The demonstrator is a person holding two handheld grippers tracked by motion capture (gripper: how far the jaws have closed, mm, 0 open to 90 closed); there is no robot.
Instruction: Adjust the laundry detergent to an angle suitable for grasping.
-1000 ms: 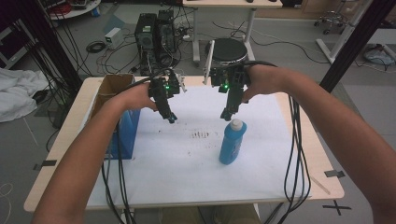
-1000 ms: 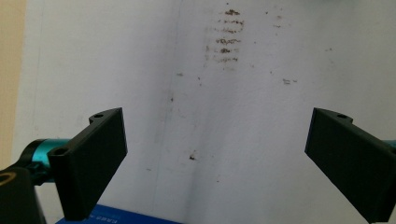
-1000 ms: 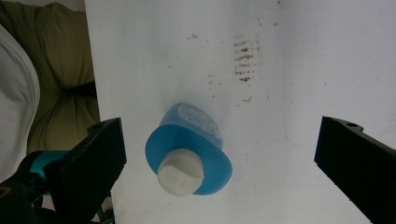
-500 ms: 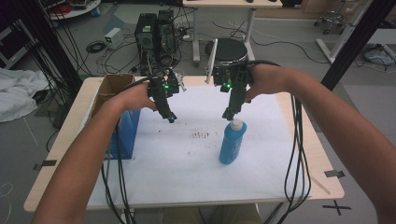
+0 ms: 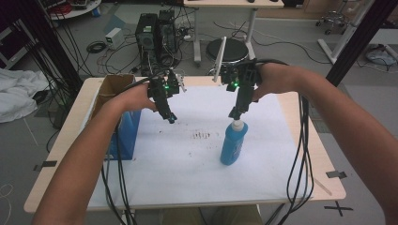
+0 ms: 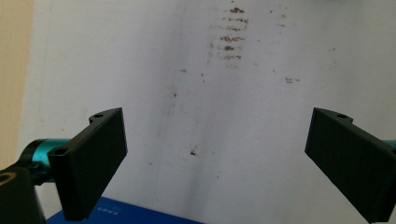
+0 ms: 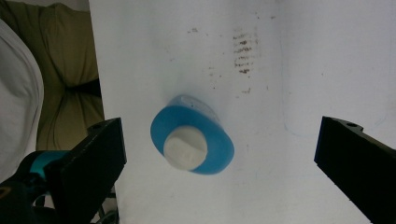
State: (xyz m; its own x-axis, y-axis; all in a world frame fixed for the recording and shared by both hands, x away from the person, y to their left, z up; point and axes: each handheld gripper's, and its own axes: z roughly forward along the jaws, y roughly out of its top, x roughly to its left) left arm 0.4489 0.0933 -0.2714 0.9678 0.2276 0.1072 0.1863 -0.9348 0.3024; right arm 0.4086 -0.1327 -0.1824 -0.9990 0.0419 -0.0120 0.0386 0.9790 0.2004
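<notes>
Bottle (image 5: 233, 144), blue, white-capped, stands upright under the right gripper (image 5: 237, 114), jaws spread; left gripper (image 5: 170, 117) spread beside the box (image 5: 123, 126).

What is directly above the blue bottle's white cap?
The right gripper hangs just above the white cap of the blue bottle, jaws wide open on either side. The cap's top is bare; the bottle's contents are hidden.

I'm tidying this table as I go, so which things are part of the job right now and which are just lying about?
In the job:
blue bottle, standing upright
right gripper, open, above its white cap

Lying about:
left gripper, open over bare sheet
cardboard box
blue box
dark smudges
</notes>
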